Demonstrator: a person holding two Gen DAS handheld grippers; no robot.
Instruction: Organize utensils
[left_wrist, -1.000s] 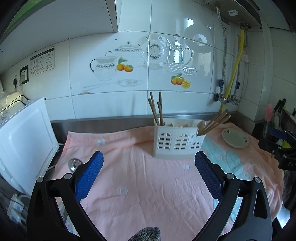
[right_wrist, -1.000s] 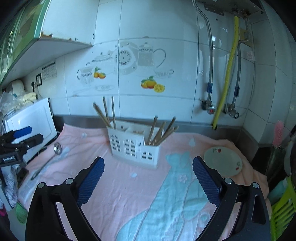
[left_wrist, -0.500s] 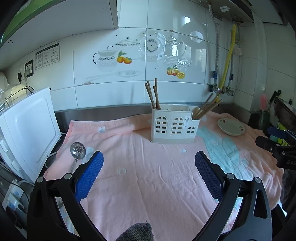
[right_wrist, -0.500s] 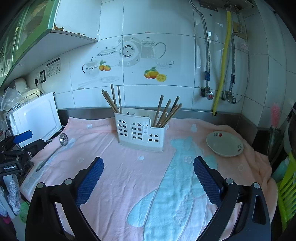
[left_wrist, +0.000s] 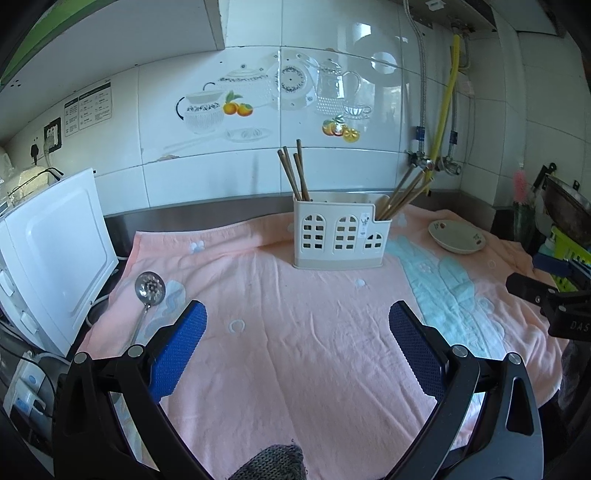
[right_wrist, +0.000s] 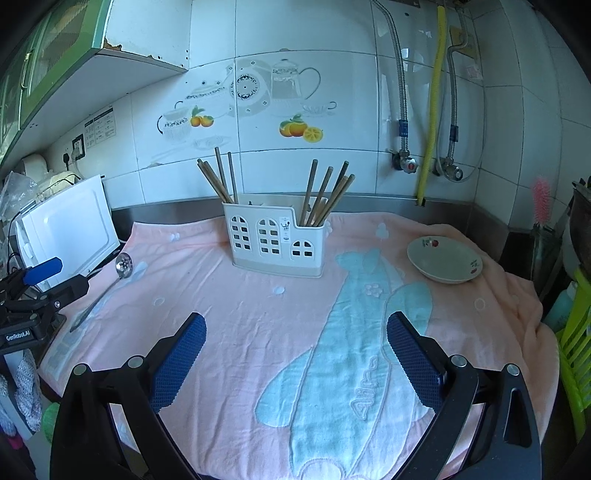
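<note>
A white utensil holder (left_wrist: 341, 232) (right_wrist: 276, 240) with window cut-outs stands at the back middle of a pink towel (left_wrist: 295, 332) (right_wrist: 258, 314). Wooden chopsticks stick out of its left end (left_wrist: 293, 173) (right_wrist: 219, 177) and right end (left_wrist: 404, 194) (right_wrist: 327, 192). A slotted metal spoon (left_wrist: 149, 290) (right_wrist: 123, 264) lies on the towel at the left edge. My left gripper (left_wrist: 297, 347) is open and empty over the towel's near part, right of the spoon. My right gripper (right_wrist: 295, 350) is open and empty, near the front.
A small white dish (left_wrist: 456, 236) (right_wrist: 445, 258) sits on the towel at the right. A white appliance (left_wrist: 48, 243) (right_wrist: 62, 229) stands at the left. The tiled wall carries pipes and valves (right_wrist: 424, 162). A green rack (right_wrist: 576, 350) is at the far right.
Both grippers have pulled back from the holder and tilted down, so more of the towel and the spoon show. Both jaws stay open.
</note>
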